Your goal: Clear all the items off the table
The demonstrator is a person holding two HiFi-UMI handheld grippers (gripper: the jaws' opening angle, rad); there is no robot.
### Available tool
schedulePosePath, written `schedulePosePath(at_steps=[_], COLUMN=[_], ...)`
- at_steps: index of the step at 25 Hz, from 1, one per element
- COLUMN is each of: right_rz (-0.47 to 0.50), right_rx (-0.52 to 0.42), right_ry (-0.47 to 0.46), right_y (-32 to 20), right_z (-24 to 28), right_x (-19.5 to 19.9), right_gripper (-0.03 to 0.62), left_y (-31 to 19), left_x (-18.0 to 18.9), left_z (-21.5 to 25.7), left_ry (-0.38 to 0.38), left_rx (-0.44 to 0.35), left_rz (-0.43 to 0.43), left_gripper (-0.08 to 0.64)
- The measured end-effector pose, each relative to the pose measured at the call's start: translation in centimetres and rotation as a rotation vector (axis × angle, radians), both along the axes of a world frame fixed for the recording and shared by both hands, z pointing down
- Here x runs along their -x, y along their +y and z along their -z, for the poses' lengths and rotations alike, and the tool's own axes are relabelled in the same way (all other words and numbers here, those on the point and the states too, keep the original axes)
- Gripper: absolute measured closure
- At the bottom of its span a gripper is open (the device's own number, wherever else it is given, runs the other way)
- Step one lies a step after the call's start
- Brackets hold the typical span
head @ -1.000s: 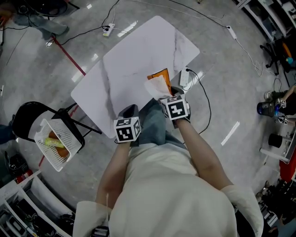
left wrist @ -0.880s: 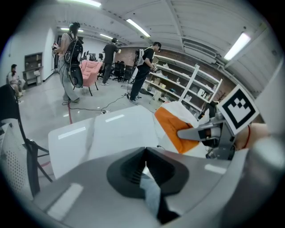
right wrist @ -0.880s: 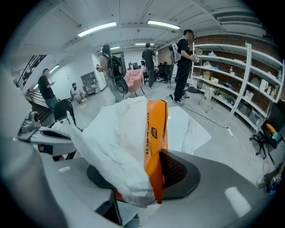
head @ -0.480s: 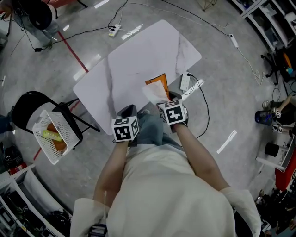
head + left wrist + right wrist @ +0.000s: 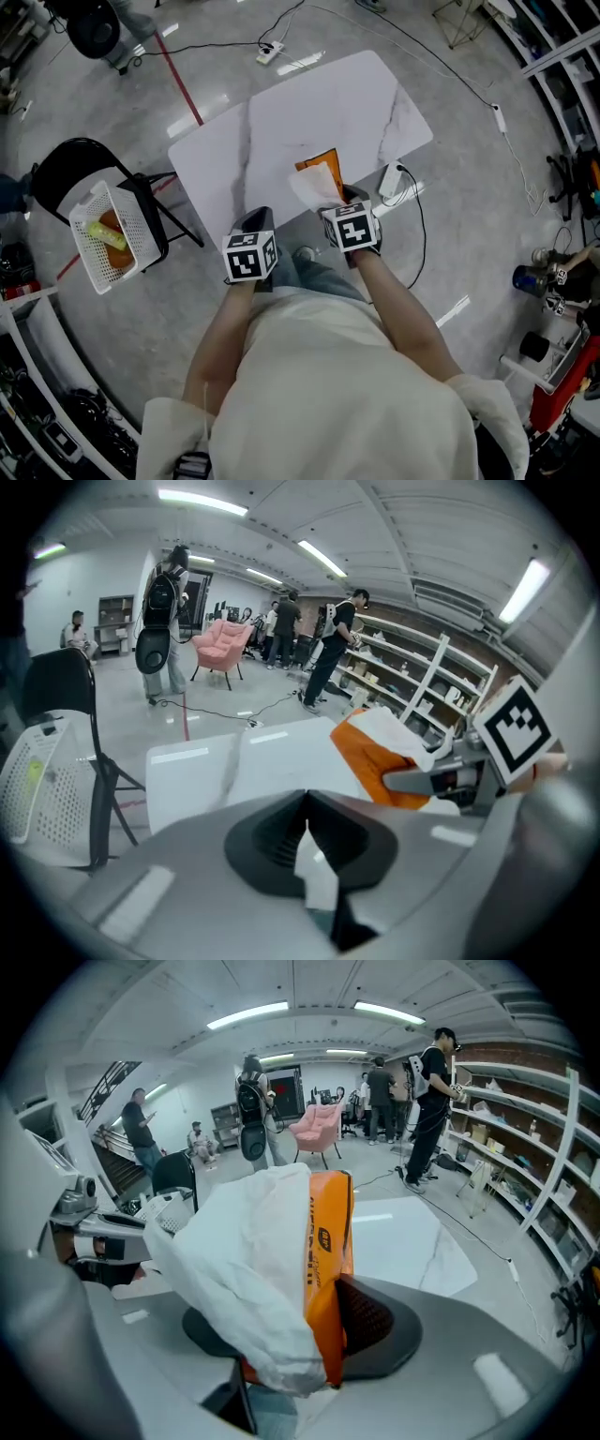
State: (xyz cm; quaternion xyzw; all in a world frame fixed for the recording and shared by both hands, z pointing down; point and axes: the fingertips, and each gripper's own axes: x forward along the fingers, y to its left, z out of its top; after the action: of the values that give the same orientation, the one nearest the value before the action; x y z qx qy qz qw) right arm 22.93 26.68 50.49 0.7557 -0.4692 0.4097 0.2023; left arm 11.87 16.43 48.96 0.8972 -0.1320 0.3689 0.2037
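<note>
Room: I'm looking down at a grey polished floor with cables trailing; people are standing by shelving beyond.
Table: white marble top, sitting just ahead of both grippers.
Basket: resting on a black chair to the left.
Right gripper: I'm pinching an orange packet with white wrap over the table's near edge.
Left gripper: jaws are pressing together on a thin white scrap.
</note>
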Motion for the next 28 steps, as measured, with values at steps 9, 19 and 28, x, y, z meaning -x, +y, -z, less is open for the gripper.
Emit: schedulePosePath(at_steps=[9,19,28], right_rz=[0.230,0.375,0.470], right_rx=[0.007,-0.011,0.010], right_ry=[0.001,0.001,-0.009], right_y=[-7.9,-15.9,-22.2], right_z=[0.2,0.6,0.5], right_x=[4.9,12.0,18.3], right_gripper=[0.342,0.342,0.342], left_y=[-5.1,-10.0,-15.8], left_x=[7.0,13.3,18.8], left_z=[0.0,-0.1,0.7], left_ry=[-0.016,-0.024,-0.009], left_rx=[0.007,-0.001,0.006], left_rz=[0.205,0.277,0.351], left_gripper=[0.551,0.551,0.551])
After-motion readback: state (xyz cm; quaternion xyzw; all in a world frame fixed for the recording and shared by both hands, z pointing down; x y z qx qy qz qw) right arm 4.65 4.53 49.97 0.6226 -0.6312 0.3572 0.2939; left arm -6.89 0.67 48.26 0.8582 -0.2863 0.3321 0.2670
